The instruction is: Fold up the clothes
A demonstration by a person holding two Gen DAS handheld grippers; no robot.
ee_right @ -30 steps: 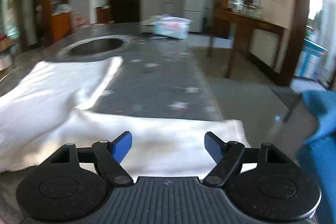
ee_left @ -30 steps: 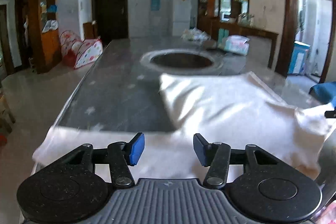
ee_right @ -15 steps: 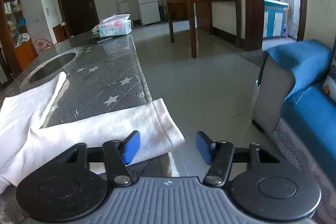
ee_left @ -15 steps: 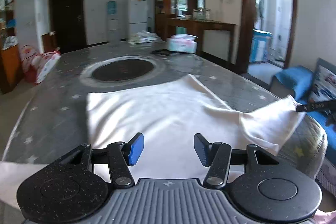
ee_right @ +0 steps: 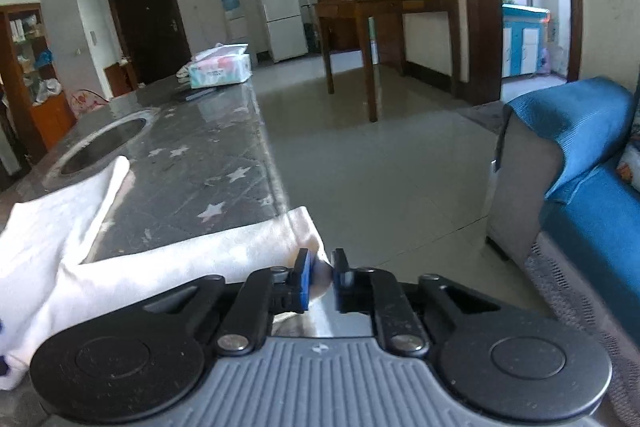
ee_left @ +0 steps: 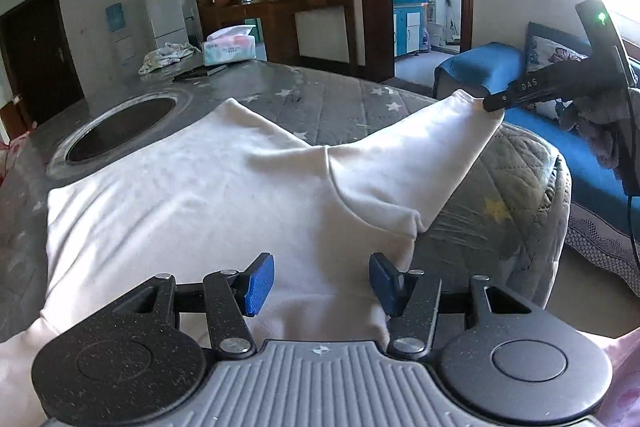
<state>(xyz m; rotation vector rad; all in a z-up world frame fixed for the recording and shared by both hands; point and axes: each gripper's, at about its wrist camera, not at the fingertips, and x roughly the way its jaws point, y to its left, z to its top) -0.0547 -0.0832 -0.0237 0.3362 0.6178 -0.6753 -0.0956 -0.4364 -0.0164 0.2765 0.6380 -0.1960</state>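
A white long-sleeved garment [ee_left: 192,195] lies spread on the grey star-patterned table [ee_left: 344,107]. My left gripper [ee_left: 322,281] is open and empty, just above the garment's near part. My right gripper [ee_right: 322,277] is shut on the cuff of the white sleeve [ee_right: 224,251] at the table's right edge. In the left wrist view the right gripper [ee_left: 494,103] holds that sleeve [ee_left: 420,155] lifted and stretched to the right.
A round dark inset [ee_left: 120,125] sits in the table beyond the garment. A tissue box [ee_left: 228,47] and crumpled cloth [ee_left: 166,54] lie at the far end. A blue sofa [ee_right: 592,187] stands right of the table, with a wooden side table [ee_right: 384,23] beyond.
My right gripper closed on the sleeve cuff and lifted it. My left gripper swung right over the garment's body and stayed open.
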